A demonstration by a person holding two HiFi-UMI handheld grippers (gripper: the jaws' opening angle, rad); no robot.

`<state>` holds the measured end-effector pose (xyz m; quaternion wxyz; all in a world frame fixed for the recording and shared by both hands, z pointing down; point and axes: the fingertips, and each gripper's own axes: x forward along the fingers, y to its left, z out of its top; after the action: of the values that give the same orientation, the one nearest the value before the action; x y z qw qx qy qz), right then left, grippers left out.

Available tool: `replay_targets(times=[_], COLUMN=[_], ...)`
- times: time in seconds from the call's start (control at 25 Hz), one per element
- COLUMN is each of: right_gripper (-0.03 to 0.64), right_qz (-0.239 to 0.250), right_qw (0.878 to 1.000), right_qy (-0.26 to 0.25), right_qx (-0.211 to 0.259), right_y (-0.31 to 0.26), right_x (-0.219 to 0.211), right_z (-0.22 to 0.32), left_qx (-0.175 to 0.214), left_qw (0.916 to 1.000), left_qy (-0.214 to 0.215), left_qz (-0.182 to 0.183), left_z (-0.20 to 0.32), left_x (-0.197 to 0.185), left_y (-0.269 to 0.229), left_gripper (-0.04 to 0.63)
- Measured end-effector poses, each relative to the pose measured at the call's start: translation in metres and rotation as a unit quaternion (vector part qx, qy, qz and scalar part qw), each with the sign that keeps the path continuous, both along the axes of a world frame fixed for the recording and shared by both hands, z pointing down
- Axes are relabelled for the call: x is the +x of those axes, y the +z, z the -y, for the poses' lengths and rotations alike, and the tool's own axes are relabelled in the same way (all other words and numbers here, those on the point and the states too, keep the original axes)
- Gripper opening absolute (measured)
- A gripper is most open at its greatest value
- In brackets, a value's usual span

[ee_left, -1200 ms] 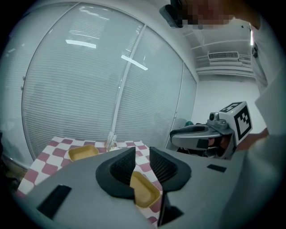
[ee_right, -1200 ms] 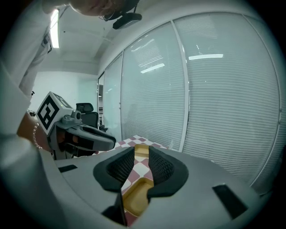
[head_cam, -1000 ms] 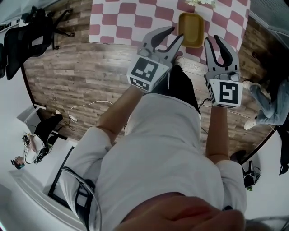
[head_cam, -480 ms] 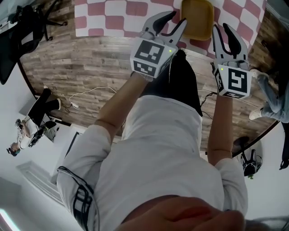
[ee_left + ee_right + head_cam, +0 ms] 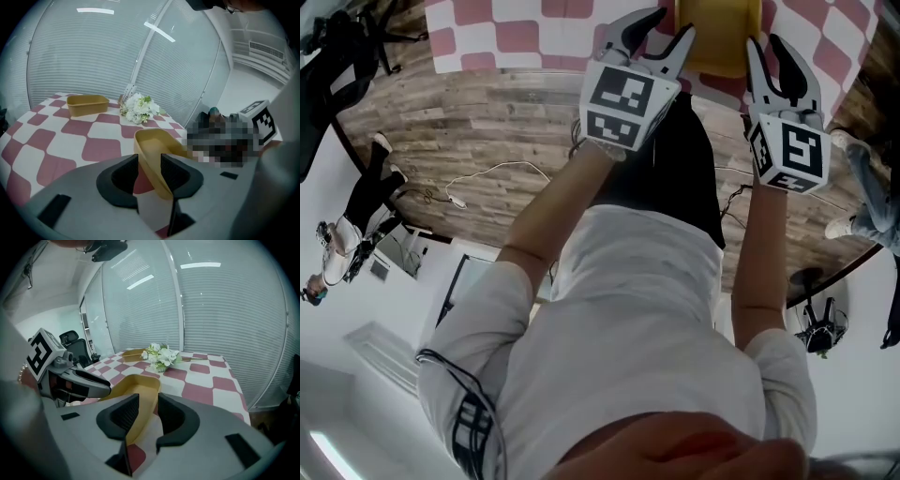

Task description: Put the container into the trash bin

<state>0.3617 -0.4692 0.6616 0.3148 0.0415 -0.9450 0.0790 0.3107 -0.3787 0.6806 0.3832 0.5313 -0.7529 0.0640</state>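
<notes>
The yellow container (image 5: 718, 39) sits on the pink-and-white checked tabletop (image 5: 517, 26) at 12 o'clock in the head view, its long side toward the person. The left tool (image 5: 667, 28) reaches to the container's 9 o'clock end, and the right tool (image 5: 769, 45) to its 3 o'clock end. Both point forward and down over the tabletop's near edge.

In the left gripper view, the container's near wall stands between the two dark pads. The jaws are spreading. The wall lies close against the pad at 3 o'clock, and there is a clear gap to the pad at 9 o'clock. In the right gripper view, the other end wall also runs between the pads. These jaws are spreading too, and the wall lies nearer the pad at 9 o'clock. Neither tool pinches the container.

Farther back on the tabletop, a bunch of white flowers (image 5: 139, 108) lies at 12 o'clock from the container. A second yellow container (image 5: 86, 104) is at 11 o'clock. Wood-plank floor (image 5: 459, 131) shows below the tabletop at 9 o'clock from the left tool.
</notes>
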Motion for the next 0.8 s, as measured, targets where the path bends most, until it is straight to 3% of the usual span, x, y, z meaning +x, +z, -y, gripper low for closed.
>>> replay_targets(times=[0.4, 0.56, 0.8], right_gripper=[0.135, 0.083, 0.063], right_qz=[-0.018, -0.022, -0.019], right_qw=[1.000, 0.999, 0.998], right_qy=[0.004, 0.005, 0.028], right_qx=[-0.025, -0.036, -0.047], right_y=[0.034, 0.041, 0.037], right_x=[0.001, -0.002, -0.002], right_z=[-0.005, -0.010, -0.009], left_qx=[-0.009, -0.012, -0.013], left_qw=[1.0000, 0.9999, 0.9997], left_qy=[-0.003, -0.010, -0.020], left_qz=[-0.003, 0.002, 0.003], left_z=[0.006, 0.011, 0.011], left_x=[-0.001, -0.003, -0.004], left_y=[0.020, 0.020, 0.017], left_gripper=[0.141, 0.115, 0.095])
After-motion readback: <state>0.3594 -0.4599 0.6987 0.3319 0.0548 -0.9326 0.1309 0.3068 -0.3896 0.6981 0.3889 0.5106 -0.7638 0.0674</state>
